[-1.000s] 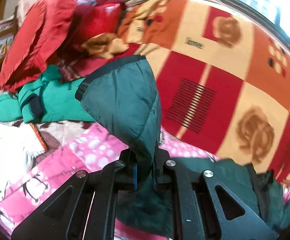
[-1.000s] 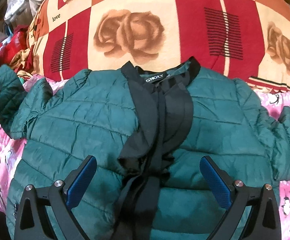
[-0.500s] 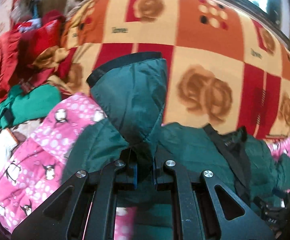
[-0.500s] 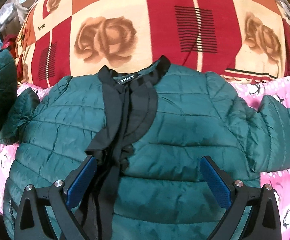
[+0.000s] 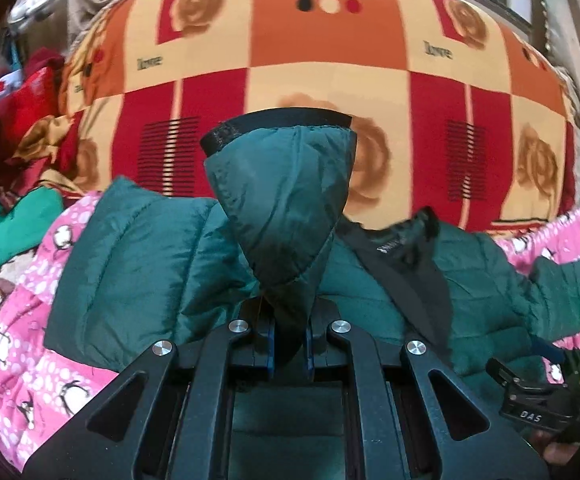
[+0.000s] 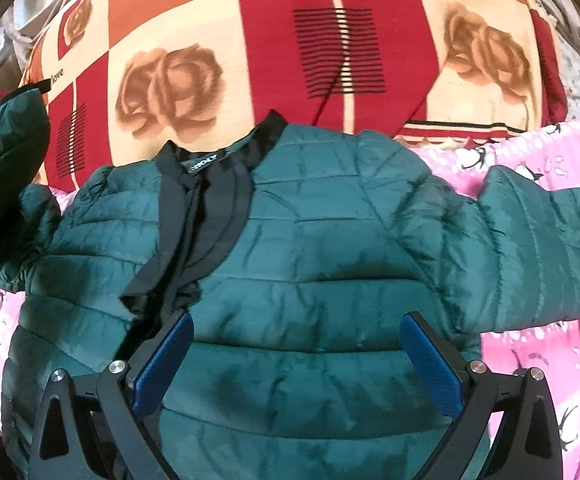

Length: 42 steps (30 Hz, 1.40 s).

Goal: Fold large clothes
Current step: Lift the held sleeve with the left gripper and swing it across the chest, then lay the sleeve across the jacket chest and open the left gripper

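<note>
Jacket (image 6: 310,300), a quilted dark green one, lies spread front-up on a pink penguin-print cover (image 6: 530,160), its black collar (image 6: 214,160) toward a big red, orange and cream rose-patterned blanket (image 6: 290,40) bunched along the cover's far edge. The left tool (image 5: 288,344) is clenched on the end of one sleeve (image 5: 286,200), which stands up from the pads with its black-trimmed cuff (image 5: 278,122) topmost, lifted over the jacket's left shoulder; in the right wrist view that raised sleeve shows at the far left. The right tool (image 6: 296,354) hangs released above the jacket's chest, blue pads (image 6: 162,364) spread wide with nothing pinched between them. The other sleeve (image 6: 550,248) stretches out flat toward the cover's right edge. Red and bright green clothes (image 5: 14,216) are heaped off the left edge.
</note>
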Tool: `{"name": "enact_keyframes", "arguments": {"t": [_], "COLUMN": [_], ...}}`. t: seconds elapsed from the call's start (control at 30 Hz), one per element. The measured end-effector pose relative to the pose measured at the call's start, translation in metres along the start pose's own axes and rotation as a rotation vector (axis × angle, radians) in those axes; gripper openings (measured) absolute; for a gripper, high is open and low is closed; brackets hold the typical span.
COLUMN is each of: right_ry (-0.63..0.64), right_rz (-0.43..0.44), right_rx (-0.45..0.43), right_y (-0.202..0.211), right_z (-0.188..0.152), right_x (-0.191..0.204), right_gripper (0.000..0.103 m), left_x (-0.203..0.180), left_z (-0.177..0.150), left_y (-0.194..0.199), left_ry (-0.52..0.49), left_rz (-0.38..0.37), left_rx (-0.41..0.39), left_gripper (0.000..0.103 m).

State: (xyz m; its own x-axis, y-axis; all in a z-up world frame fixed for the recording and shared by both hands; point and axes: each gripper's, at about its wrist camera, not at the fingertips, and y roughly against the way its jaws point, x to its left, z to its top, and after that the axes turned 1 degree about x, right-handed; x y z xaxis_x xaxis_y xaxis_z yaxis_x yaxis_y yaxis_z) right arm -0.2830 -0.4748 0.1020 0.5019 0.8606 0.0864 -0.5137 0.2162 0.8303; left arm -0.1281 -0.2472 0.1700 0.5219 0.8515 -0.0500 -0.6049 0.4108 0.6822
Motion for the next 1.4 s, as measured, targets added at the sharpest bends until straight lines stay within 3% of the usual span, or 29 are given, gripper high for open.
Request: {"name": "enact_keyframes", "arguments": {"t": [0.4, 0.8, 0.9, 0.97, 1.03, 1.2, 1.4], "right_ry": [0.002, -0.04, -0.06, -0.073, -0.085, -0.1, -0.089], "right_rz": [-0.047, -0.06, -0.052, -0.047, -0.047, -0.038, -0.025], "right_rx": [0.002, 0.035, 0.048, 0.053, 0.053, 0.051, 0.042], "right_y": [0.004, -0.006, -0.007, -0.007, -0.005, 0.005, 0.021], "right_z": [-0.007, -0.012, -0.015, -0.016, -0.017, -0.018, -0.021], "right_x": [-0.024, -0.048, -0.053, -0.056, -0.058, -0.057, -0.051], "right_gripper": [0.103, 0.103, 0.103, 0.103, 0.103, 0.103, 0.103], "left_x": [-0.071, -0.098, -0.097, -0.098, -0.097, -0.097, -0.07], "left_z": [-0.014, -0.04, -0.044, -0.044, -0.044, -0.045, -0.044], "left_y": [-0.032, -0.086, -0.087, -0.083, -0.073, -0.041, -0.004], "left_ry": [-0.074, -0.072, -0.063, -0.067, -0.072, -0.123, -0.138], "left_rz": [-0.074, -0.098, -0.118, -0.155, -0.19, -0.144, -0.091], "left_rx": [0.089, 0.232, 0.249, 0.259, 0.248, 0.191, 0.141], "left_gripper": [0.009, 0.009, 0.016, 0.042, 0.058, 0.061, 0.062]}}
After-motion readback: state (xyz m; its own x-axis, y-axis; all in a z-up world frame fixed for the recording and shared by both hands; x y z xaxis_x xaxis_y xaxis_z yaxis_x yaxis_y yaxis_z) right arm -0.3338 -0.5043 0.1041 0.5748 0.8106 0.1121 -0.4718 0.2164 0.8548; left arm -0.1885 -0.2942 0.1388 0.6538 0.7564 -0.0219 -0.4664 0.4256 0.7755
